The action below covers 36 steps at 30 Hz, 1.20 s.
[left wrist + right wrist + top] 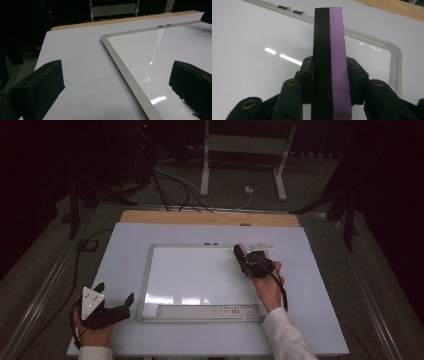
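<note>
Table: a pale lavender-white rectangular tabletop with a light wooden strip along its far edge, standing in a dark room
Board: a white rectangular dry-erase board with a silver metal frame lies flat in the middle of the table, its marker tray along the near edge; the writing surface looks clean, no marks that I can make out
Right gripper: the black two-jaw right gripper is over the board's far right corner, its jaws clamped on an eraser held edge-on between them
Eraser: a slim rectangular foam block, one layer black and one layer purple — it stands up out of the jaws and points toward the board's far edge, above the white surface; whether it touches the board I cannot tell
Left gripper: the black left gripper sits just off the board's near left corner, jaws spread wide with nothing between them
Step in hand: probably wiping the board, judging by the eraser's position
Next move: lay the eraser's face flat on the surface and sweep it across — the free gripper could steady the frame so the board does not slide
</note>
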Tool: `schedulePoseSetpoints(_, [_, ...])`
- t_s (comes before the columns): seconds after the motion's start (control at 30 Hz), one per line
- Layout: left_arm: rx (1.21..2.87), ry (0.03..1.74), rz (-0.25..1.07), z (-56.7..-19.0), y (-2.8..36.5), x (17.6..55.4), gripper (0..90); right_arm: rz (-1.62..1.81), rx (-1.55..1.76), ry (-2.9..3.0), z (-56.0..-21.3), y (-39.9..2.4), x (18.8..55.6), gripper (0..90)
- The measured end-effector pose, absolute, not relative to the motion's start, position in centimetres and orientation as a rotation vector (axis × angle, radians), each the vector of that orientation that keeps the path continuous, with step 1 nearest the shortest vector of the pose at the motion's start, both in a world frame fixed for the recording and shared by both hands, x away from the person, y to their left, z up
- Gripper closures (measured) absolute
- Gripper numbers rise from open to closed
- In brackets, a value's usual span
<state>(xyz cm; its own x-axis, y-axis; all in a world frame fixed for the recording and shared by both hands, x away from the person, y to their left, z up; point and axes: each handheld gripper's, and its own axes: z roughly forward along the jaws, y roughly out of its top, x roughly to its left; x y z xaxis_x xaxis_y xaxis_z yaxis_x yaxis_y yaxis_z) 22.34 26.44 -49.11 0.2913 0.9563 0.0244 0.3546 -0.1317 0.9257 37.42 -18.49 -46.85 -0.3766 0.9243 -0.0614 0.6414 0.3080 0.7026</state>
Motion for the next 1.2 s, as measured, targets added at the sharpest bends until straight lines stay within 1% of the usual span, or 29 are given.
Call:
schedulePoseSetpoints(0.83, [1.667,1.214,0.839,-49.2,26.4,22.4,0.6,0.864,1.53,2.021,-46.8,-20.4,38.5,63.1])
schedulePoseSetpoints(1.2, [1.664,1.215,0.84,-49.2,26.4,22.4,0.6,0.873,1.613,1.94,-46.6,-21.9,39.0,63.2])
